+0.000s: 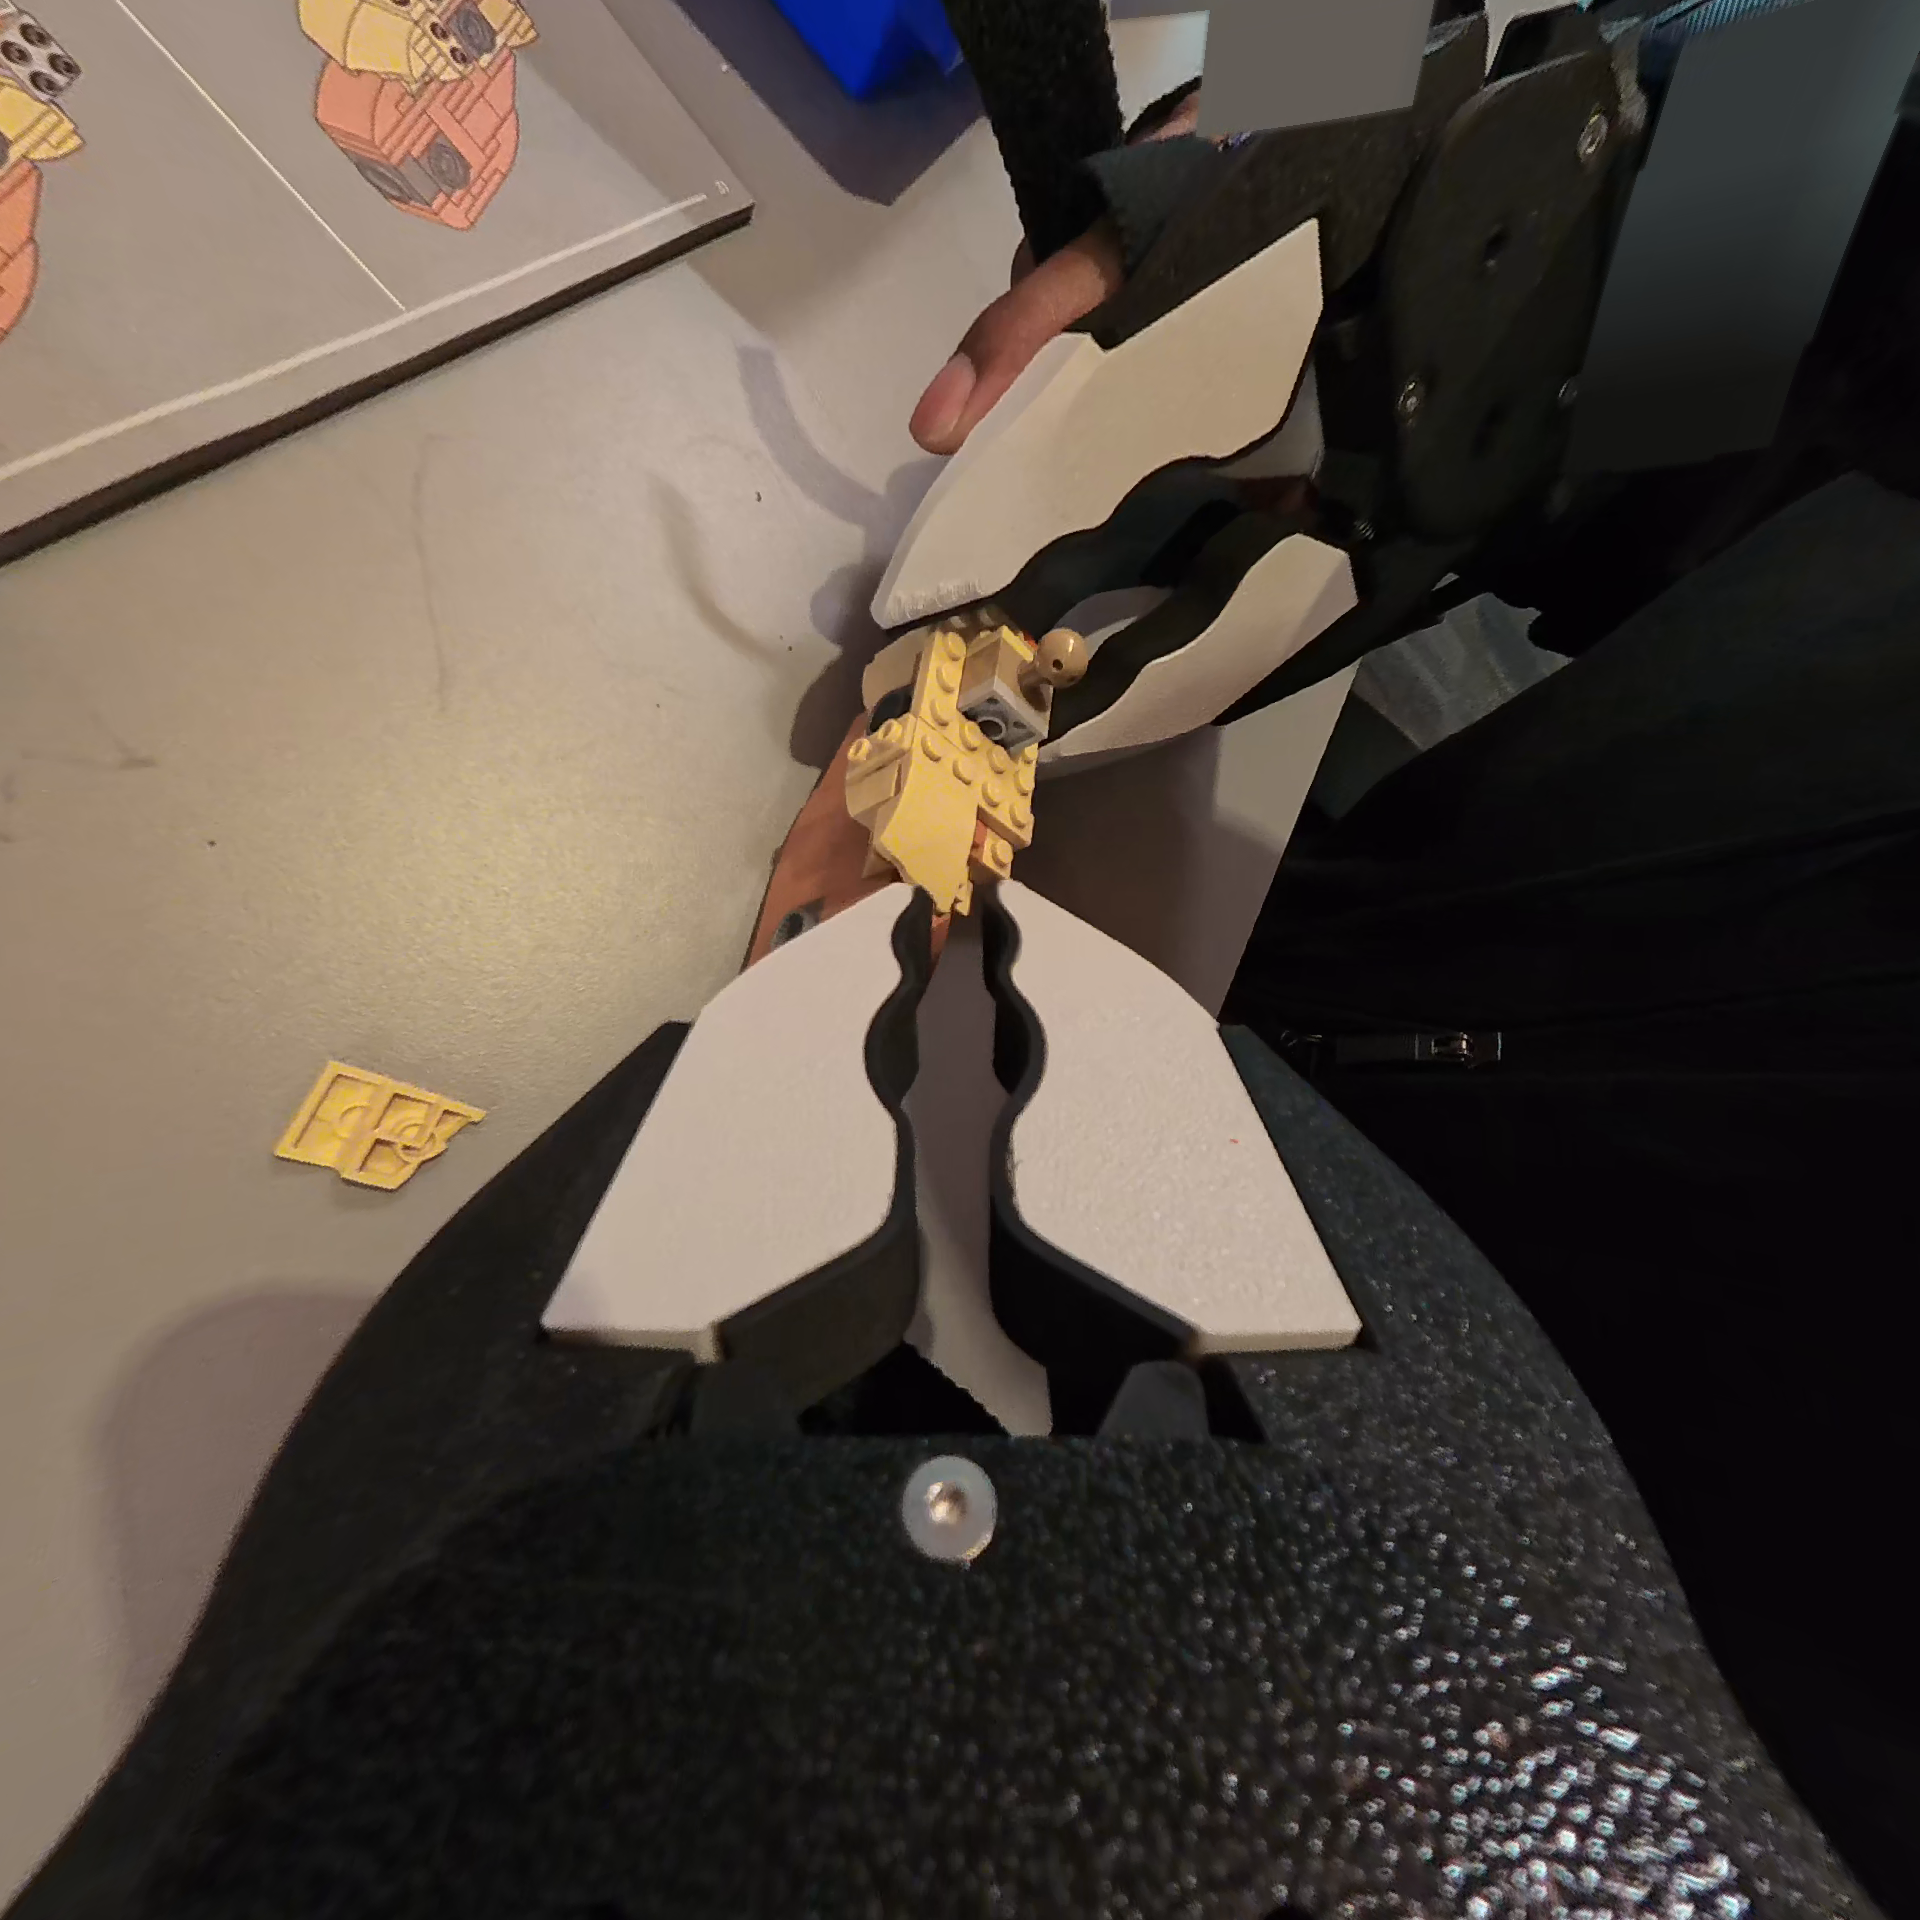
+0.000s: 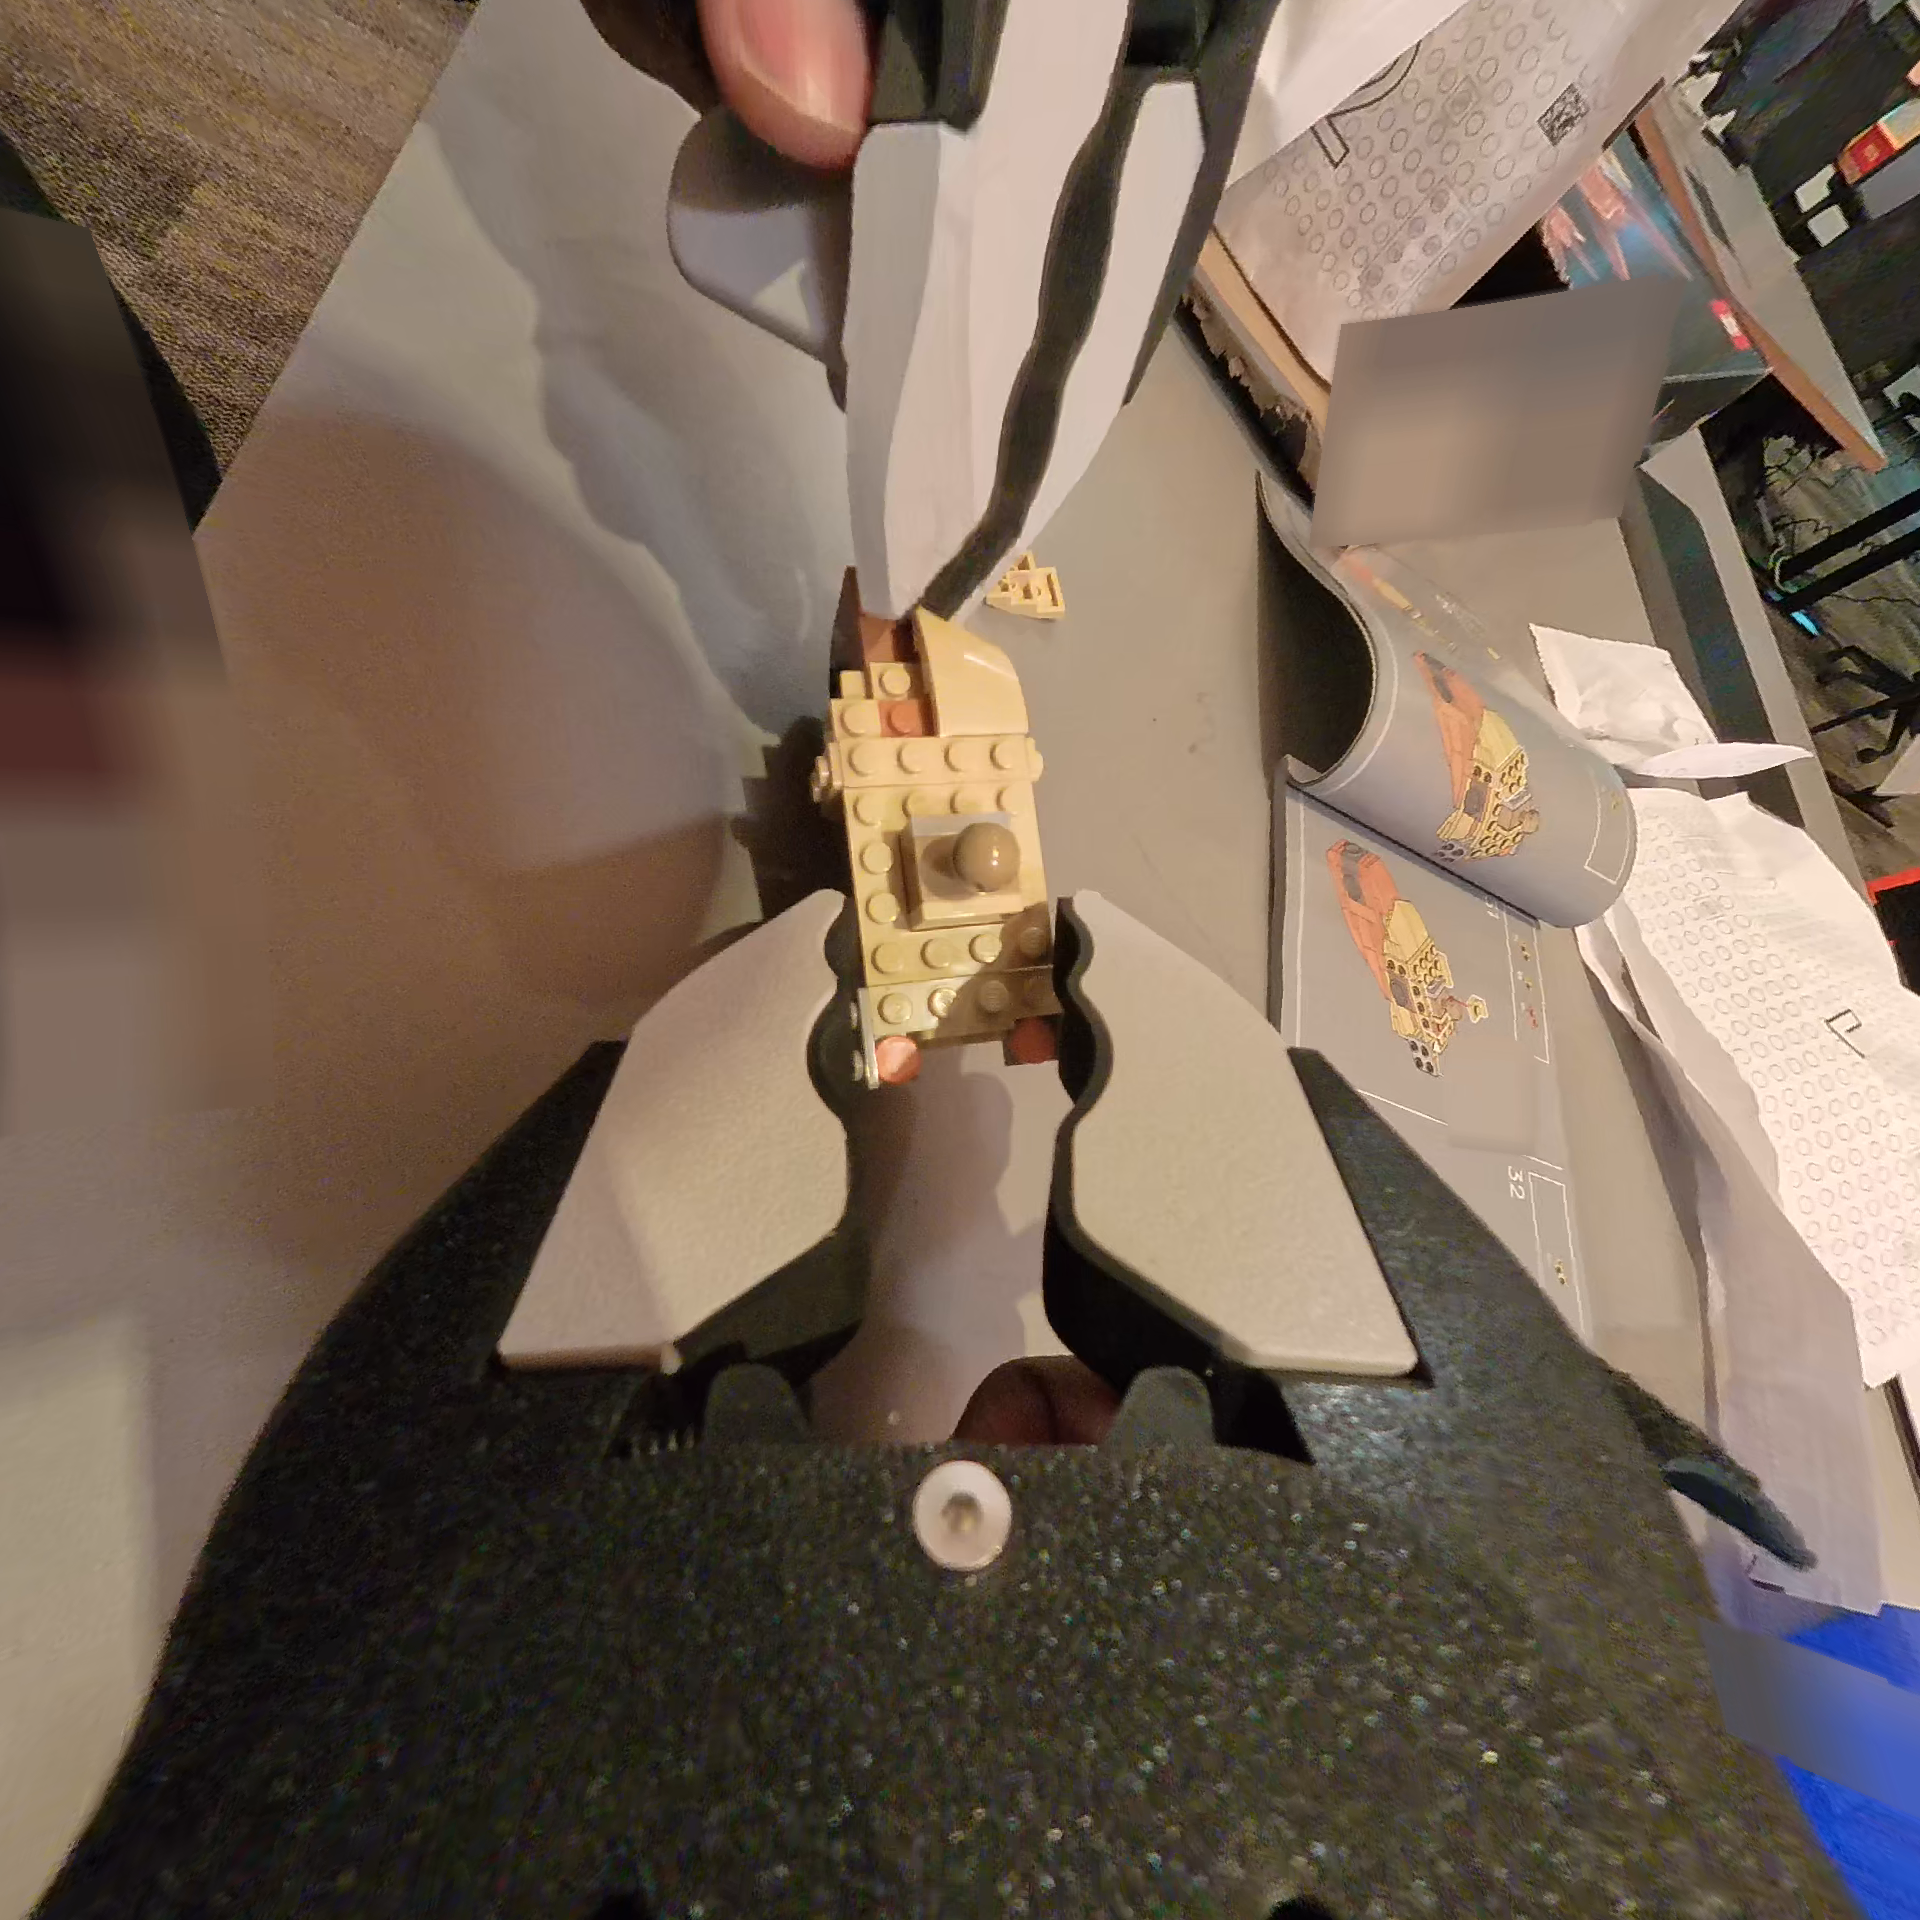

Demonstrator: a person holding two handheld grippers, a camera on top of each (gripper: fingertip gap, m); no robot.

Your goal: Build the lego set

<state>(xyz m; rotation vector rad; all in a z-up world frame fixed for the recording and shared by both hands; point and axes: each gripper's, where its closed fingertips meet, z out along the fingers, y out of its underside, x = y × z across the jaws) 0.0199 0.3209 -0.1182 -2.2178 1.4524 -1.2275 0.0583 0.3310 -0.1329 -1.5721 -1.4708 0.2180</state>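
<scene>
The lego model is a small build of tan studded plates over a reddish-brown body, with a grey brick bearing a tan ball pin. It is held in the air between both grippers. My left gripper is shut on the model's narrow end. My right gripper comes in from the upper right and grips the other end. In the right wrist view the model sits between my right gripper's fingers, with the left gripper pinching its far end. A loose tan plate lies on the table.
The grey table carries an open instruction booklet, also in the right wrist view. White paper bags lie at the right, and a blue bin stands at the back. The loose tan plate lies beyond the model. The gap from one gripper's tips to the other's is roughly 5 cm. About 10 cm separates my left fingertips from the loose tan plate. My right wrist view looks at it from another angle.
</scene>
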